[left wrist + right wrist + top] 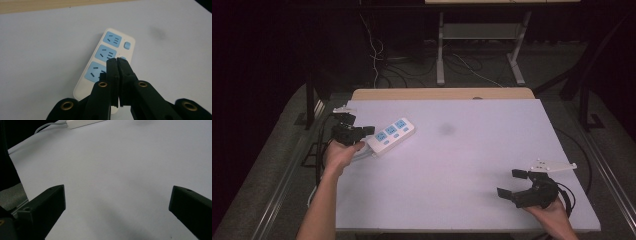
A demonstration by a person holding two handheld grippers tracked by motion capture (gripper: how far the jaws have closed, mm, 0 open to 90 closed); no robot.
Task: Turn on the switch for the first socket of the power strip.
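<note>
At the left edge of the white counter (472, 165), a white power strip (391, 135) lies flat at a slant, its three blue sockets facing up with a small blue button beside each. Its white cord leaves the near end and runs off over the counter's left side; the right gripper view catches that end and the cord (47, 126) at the top of its frame.

The left gripper (368, 131) sits over the near end of the strip, held by the person's left hand (341, 154), whose forearm comes up from the bottom of the high view. Seen from the left gripper view, its two black jaws are pressed together with no gap between the pads — nothing is caught between them — and the tips (117, 61) hang above the strip (110, 50), in front of the nearest socket and just short of the middle one. Whether the tips touch the plastic cannot be told.

Well apart from all this, near the counter's front right corner, the right gripper (512, 184) rests in the person's right hand (554, 212) with its jaws spread wide and empty. The right gripper view shows those jaws far apart at the frame's lower corners, bare counter (120, 180) between them.

A faint dark smudge (446, 129) marks the counter to the right of the strip — it also shows in the left gripper view (157, 32).
</note>
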